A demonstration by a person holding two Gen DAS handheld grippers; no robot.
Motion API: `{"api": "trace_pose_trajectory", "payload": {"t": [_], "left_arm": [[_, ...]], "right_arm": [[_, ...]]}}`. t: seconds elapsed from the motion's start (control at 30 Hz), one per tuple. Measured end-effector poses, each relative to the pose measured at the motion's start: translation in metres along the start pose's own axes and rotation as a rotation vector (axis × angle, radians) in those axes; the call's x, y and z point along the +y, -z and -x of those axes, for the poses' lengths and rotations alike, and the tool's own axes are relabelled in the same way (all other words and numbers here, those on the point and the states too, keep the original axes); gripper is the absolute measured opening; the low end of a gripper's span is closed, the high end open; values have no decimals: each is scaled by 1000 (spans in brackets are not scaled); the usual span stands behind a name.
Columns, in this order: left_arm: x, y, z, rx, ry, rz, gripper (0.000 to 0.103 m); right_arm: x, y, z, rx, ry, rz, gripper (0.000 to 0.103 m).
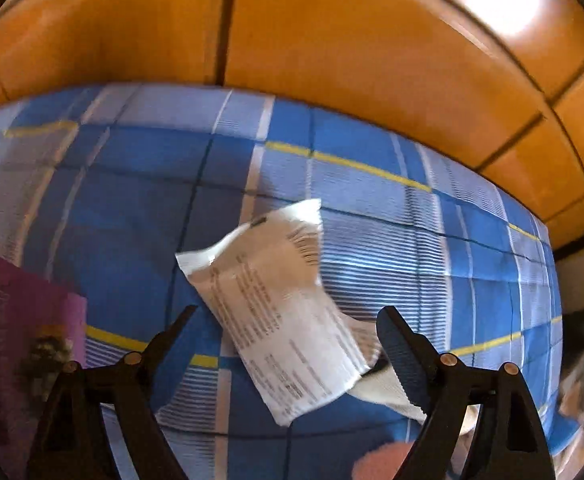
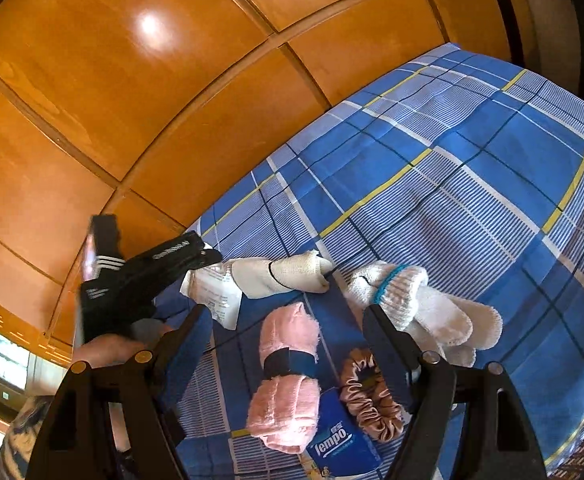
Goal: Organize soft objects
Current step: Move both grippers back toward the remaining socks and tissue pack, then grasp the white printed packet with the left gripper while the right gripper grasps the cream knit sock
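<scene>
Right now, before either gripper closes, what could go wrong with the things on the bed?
1. The white printed packet overlaps the rolled white cloth, so the open left gripper might pinch both.
2. The open right gripper straddles the pink towel roll; its finger sits close to the satin scrunchie and white gloves, and could snag them.

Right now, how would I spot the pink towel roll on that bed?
Start at the blue plaid bedsheet below the orange wooden wall. Among the cluster of soft things near its front edge, the pink towel roll lies beside a blue Tempo tissue pack. It alone is fuzzy pink, cinched by a dark band.
</scene>
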State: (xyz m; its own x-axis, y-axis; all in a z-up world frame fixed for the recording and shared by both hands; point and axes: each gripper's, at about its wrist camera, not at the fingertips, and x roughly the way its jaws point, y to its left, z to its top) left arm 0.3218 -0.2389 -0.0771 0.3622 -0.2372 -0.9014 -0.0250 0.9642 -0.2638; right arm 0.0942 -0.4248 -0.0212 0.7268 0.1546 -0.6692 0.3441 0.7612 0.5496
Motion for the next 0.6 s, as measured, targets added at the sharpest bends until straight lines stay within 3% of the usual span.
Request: {"api": "trace_pose_trajectory", "payload": {"t": [0.07, 0.1, 0.23, 0.4, 0.6], "left_arm": [[6, 1, -9, 30, 44, 29, 85], [5, 3, -6, 5, 49, 9, 72], [6, 9, 1, 8, 99, -49, 55], [5, 40, 22, 1, 87, -214, 52], [11, 101, 48, 5, 69, -390, 51]], "right_arm": [[-1, 0, 0, 1, -1, -5, 79], [-2, 0, 0, 2, -1, -8, 79], [-3, -1, -1, 4, 3, -11, 79], [-6, -1, -2, 8, 9, -25, 77], [-11, -1, -2, 18, 29, -39, 76]]}}
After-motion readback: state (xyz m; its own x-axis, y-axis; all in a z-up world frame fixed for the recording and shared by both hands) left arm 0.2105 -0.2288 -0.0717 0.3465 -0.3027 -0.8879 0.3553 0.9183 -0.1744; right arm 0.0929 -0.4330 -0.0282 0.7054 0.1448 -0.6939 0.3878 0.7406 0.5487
